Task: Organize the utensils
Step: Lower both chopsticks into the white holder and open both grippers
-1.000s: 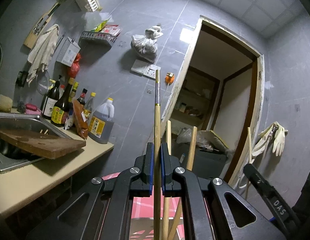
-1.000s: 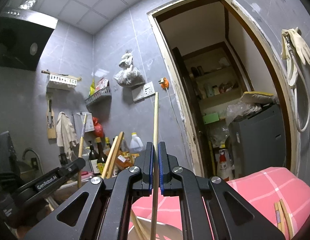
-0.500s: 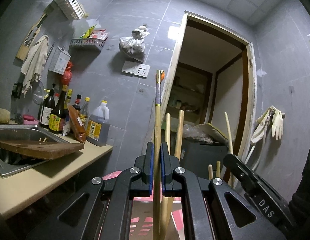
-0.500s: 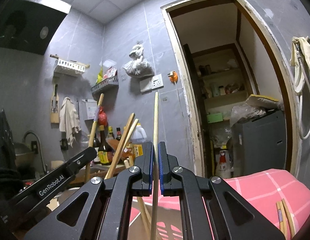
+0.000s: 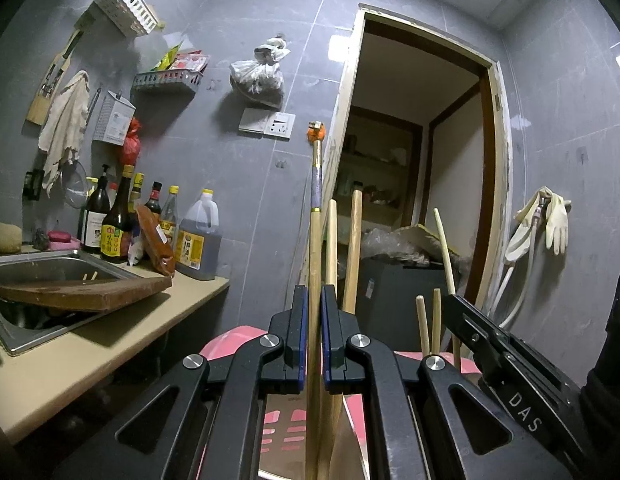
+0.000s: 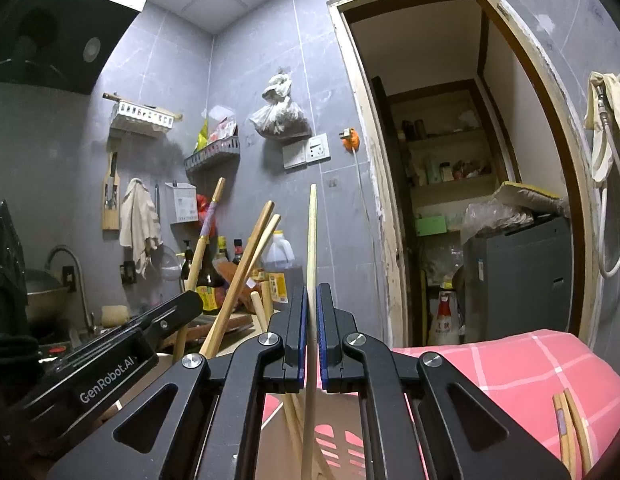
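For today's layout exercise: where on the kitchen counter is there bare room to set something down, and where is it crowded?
Free: the tan countertop in front of the sink, out to its front edge. Crowded: the back by the wall, filled with sauce bottles and an oil jug; a wooden cutting board spans the sink.

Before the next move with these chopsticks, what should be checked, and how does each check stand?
1. Left gripper shut on the purple-banded chopstick: ok.
2. Right gripper shut on the plain chopstick: ok.
3. Both held chopsticks upright: ok.
4. Other chopsticks already standing in the pink holder below: ok.
5. Held tips over the holder's opening: cannot tell.
6. Loose pair on the pink checked cloth not yet sorted: not ok.
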`<control>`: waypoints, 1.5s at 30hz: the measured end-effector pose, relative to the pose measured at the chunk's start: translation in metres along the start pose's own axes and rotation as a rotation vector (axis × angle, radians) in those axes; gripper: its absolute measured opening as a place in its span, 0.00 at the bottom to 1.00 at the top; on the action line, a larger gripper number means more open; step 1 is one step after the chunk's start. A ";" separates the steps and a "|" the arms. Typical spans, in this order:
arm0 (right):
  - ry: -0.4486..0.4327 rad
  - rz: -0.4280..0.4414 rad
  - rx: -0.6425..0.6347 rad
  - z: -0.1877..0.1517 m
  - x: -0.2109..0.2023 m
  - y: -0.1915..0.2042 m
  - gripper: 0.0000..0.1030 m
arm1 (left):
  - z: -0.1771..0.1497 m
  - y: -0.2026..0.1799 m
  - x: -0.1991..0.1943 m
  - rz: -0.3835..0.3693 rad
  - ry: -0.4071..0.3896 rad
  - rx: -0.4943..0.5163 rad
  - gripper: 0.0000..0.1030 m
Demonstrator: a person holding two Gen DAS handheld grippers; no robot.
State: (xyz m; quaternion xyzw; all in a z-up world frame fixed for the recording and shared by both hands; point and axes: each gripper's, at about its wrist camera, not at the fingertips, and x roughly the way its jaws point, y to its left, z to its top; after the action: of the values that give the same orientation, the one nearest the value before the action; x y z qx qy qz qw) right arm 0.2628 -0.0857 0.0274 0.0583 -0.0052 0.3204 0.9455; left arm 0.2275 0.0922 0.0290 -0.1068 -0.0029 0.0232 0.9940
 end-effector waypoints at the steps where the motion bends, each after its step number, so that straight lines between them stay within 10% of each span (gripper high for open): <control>1: 0.000 0.001 -0.001 0.000 0.000 0.000 0.03 | -0.001 0.001 0.000 0.000 0.004 -0.001 0.04; 27: -0.018 -0.010 -0.011 0.005 -0.013 0.009 0.09 | 0.001 0.013 -0.008 -0.054 0.074 -0.021 0.06; 45: 0.027 -0.101 -0.024 0.049 -0.074 -0.014 0.41 | 0.030 -0.019 -0.040 -0.102 0.117 0.012 0.53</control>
State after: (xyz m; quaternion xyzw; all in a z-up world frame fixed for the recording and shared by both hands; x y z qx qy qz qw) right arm 0.2143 -0.1470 0.0715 0.0427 0.0064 0.2731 0.9610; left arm 0.1877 0.0784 0.0619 -0.1015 0.0497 -0.0339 0.9930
